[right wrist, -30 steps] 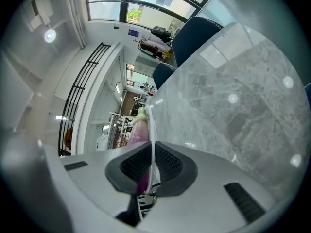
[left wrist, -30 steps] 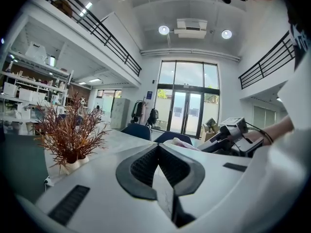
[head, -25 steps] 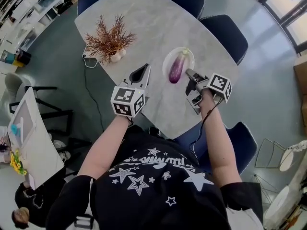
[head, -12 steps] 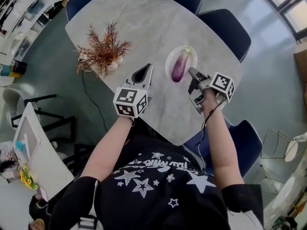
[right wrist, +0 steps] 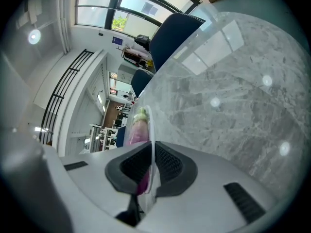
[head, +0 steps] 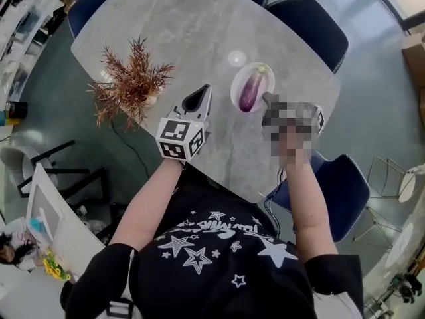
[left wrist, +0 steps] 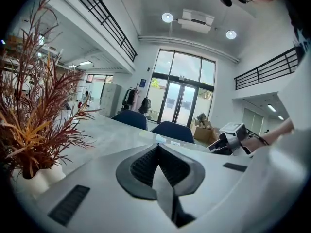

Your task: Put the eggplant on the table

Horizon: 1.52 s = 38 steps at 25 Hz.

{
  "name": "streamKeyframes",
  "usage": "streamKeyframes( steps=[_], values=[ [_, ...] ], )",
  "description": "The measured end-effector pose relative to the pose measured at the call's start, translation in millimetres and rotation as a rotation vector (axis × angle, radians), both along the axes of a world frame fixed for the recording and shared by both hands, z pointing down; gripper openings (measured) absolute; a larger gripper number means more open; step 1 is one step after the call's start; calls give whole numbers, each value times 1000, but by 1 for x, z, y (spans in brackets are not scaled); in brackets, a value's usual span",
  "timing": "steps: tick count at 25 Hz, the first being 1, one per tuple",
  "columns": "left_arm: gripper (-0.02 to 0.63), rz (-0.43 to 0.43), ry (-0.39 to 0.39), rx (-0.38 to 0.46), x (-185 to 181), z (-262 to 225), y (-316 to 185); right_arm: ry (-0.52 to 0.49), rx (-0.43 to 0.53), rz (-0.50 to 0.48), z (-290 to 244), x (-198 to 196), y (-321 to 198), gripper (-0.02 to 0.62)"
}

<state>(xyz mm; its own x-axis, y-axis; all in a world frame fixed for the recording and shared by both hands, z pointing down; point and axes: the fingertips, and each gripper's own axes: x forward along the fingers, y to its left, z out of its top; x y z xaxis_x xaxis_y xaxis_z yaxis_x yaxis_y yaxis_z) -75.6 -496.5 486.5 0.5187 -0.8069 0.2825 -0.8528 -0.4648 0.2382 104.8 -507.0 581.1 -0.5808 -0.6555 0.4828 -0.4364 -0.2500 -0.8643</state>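
Note:
A purple eggplant (head: 248, 90) with a green cap lies on a small white plate (head: 234, 93) on the grey marble table (head: 186, 25). My right gripper (head: 267, 99) is at the plate's near right edge, partly under a mosaic patch. In the right gripper view its jaws (right wrist: 151, 152) are shut on the plate's thin rim (right wrist: 152, 125), with the eggplant (right wrist: 137, 130) just beyond. My left gripper (head: 199, 97) hovers left of the plate, shut with nothing in it (left wrist: 158, 149).
A potted red-brown plant (head: 129, 85) stands at the table's left edge and fills the left of the left gripper view (left wrist: 29, 120). Dark blue chairs (head: 309, 25) ring the table; one (head: 335, 188) is beside my right arm. The table edge runs close below both grippers.
The head camera has shifted, so the table and plant sit lower and further left in the picture. Both grippers keep their places relative to the plate.

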Motion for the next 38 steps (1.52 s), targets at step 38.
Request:
streamKeyframes(
  steps=[38],
  values=[
    [8,91,5,-86,4,36,-21,182,-118,41,57,4,-13,21]
  ],
)
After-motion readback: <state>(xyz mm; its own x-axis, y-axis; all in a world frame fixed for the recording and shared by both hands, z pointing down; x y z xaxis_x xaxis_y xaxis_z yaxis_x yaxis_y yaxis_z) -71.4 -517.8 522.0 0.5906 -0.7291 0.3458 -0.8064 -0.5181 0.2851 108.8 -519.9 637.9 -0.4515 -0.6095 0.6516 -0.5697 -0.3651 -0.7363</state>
